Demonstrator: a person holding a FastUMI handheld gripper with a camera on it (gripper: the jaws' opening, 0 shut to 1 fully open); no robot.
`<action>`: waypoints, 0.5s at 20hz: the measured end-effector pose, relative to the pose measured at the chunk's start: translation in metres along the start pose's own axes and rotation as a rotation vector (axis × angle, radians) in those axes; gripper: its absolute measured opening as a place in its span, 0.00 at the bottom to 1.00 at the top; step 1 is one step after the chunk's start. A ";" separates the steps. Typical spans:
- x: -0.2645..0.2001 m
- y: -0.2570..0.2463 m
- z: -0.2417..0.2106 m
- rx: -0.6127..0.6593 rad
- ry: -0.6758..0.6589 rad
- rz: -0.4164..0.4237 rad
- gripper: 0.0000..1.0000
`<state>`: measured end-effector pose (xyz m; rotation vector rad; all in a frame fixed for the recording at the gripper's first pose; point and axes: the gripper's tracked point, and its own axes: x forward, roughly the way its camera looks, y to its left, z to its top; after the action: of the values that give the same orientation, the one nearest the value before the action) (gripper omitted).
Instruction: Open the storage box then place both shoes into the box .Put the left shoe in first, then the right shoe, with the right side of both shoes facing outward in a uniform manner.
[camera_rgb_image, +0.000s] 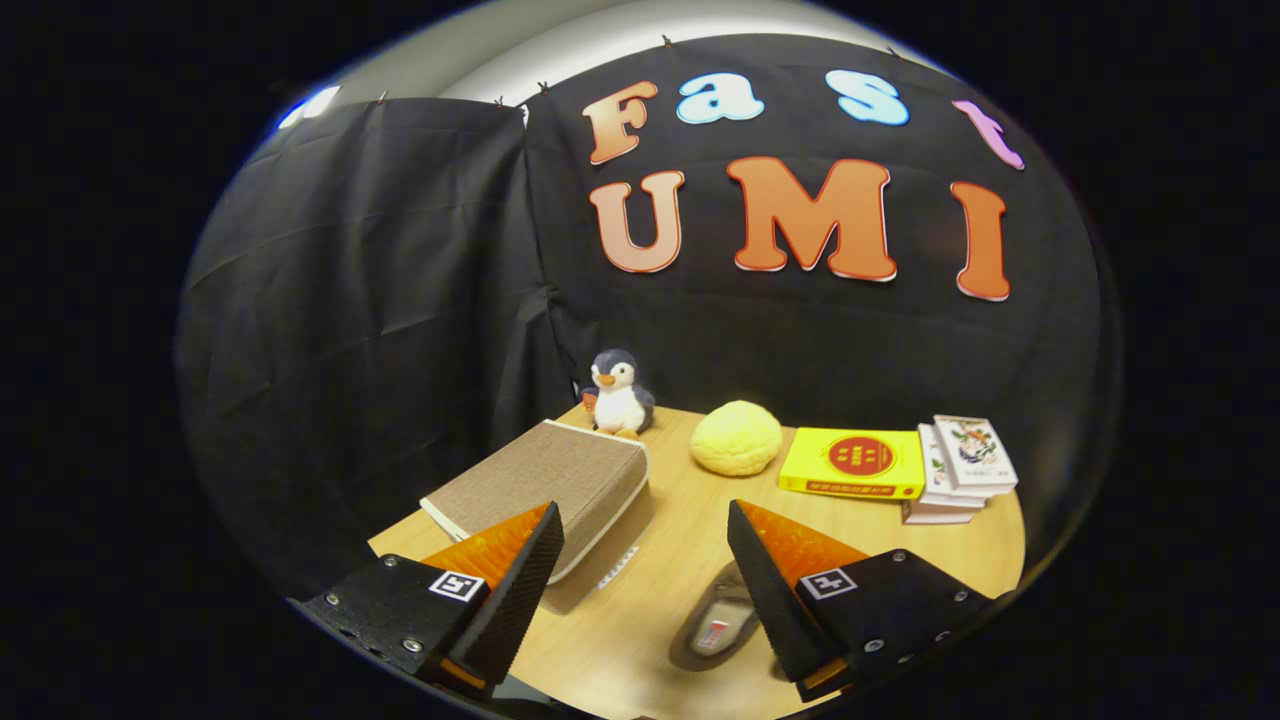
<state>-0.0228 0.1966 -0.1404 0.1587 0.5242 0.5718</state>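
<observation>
Spread wide with nothing between its fingers, the gripper (645, 575) hangs above the wooden table (660, 610), its fingers framing the bare boards just in front of the storage box (555, 480). That box, fabric-covered with its lid closed, lies beside the near finger on one side; a single shoe (715, 625) rests on the table on the box's other flank, partly hidden behind the opposite finger, and which foot it fits cannot be told. Behind the box stands a plush penguin (618, 392), then a yellow bun-shaped toy (737, 437), a yellow book (853, 464) and a stack of small books (962, 468). The lid looks light and stiff under soft cloth; pinching its overhanging front edge should lift it. The shoe seems soft and light, best taken by the collar rim.
</observation>
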 end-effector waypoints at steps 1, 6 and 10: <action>0.009 0.003 -0.008 0.035 0.027 0.019 0.99; 0.042 0.020 -0.043 0.231 0.170 0.126 0.99; 0.073 0.035 -0.057 0.341 0.243 0.238 0.98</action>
<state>-0.0160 0.2664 -0.2105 0.4841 0.8449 0.7360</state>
